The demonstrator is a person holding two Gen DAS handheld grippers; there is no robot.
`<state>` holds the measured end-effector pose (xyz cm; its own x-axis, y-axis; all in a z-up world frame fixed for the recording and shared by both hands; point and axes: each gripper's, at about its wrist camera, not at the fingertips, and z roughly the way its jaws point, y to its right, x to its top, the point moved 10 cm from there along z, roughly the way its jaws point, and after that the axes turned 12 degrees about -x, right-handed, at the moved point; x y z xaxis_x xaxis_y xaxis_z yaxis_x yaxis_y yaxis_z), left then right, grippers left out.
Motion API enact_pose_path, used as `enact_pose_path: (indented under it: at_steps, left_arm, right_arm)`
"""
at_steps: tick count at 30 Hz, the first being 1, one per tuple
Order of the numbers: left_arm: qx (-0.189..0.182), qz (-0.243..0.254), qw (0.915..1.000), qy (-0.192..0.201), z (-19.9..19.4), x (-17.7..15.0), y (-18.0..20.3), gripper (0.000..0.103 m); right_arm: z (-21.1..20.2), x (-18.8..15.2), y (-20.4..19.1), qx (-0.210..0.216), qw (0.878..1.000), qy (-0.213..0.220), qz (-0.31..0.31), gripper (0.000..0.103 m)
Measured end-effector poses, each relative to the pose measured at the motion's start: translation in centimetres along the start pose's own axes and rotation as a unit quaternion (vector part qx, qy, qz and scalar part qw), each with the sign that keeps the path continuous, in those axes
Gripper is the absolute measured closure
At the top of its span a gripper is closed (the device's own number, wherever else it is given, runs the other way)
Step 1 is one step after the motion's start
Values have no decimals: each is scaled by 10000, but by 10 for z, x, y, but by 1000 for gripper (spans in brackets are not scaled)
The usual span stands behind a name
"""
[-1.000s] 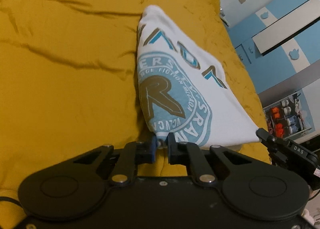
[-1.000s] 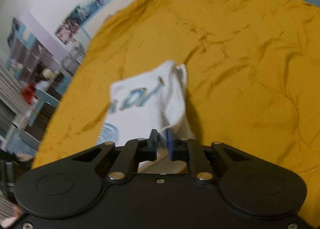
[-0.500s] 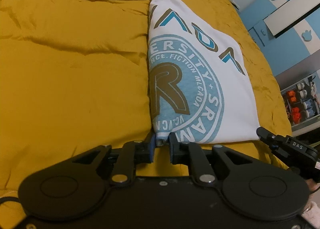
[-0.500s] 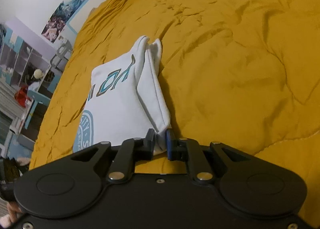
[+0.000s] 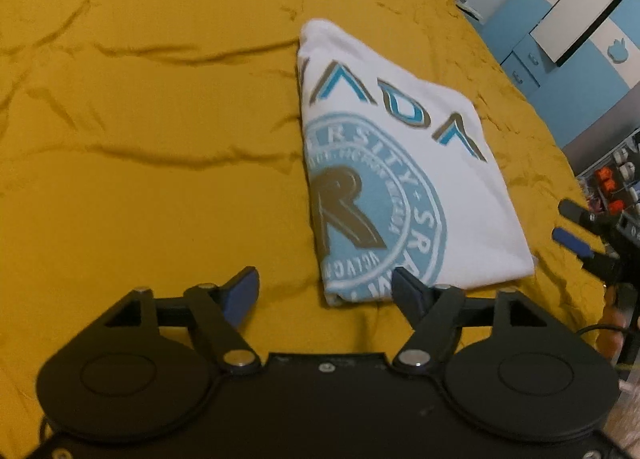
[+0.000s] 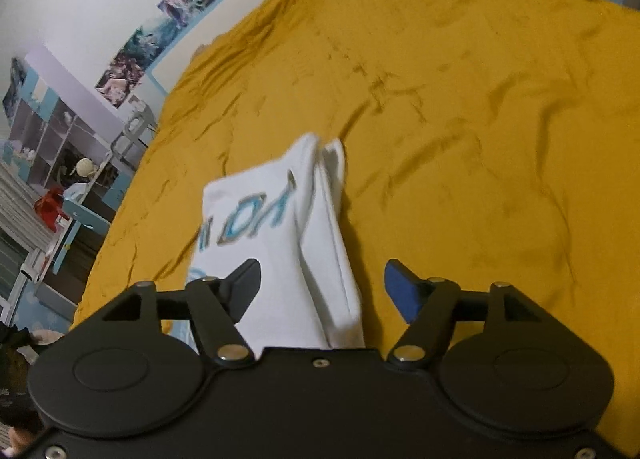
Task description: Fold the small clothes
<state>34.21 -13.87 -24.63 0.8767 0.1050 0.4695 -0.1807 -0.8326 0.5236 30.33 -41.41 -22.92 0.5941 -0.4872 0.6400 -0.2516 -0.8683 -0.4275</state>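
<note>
The folded white cotton T-shirt with a blue round crest [image 5: 400, 179] lies flat on the mustard-yellow bedspread [image 5: 140, 139], at about one o'clock from the left gripper [image 5: 326, 289]. Both the left gripper and the right gripper [image 6: 322, 285] have jaws opening wide, gripping nothing, with the shirt's near edge between them. To release cleanly, back each gripper straight off so neither drags the fold open.
</note>
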Motion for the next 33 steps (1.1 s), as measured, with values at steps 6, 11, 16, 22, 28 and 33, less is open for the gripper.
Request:
enact_pose_path:
  at_steps: [6, 11, 16, 22, 28, 33]
  left_arm:
    - [182, 221, 9995, 135, 9, 38, -11, 15]
    - [60, -40, 9984, 569, 35, 91, -29, 12]
    - [-293, -435, 9953, 813, 78, 144, -41, 12]
    - [-475, -872, 9928, 663, 137, 190, -53, 12]
    - [-824, -1600, 9818, 613, 179, 209, -72, 12]
    - [-917, -1468, 9833, 567, 195, 216, -65, 87]
  right_arm:
    - [29, 32, -19, -176, 9982, 314, -482, 20]
    - [63, 56, -32, -331, 9941, 554, -875, 20]
    - [99, 71, -53, -245, 9903, 574, -1239, 30]
    - [152, 83, -61, -195, 9924, 167, -1206, 46]
    - [173, 82, -58, -96, 9952, -58, -972, 46]
    - [176, 82, -62, -123, 9933, -5, -1147, 77]
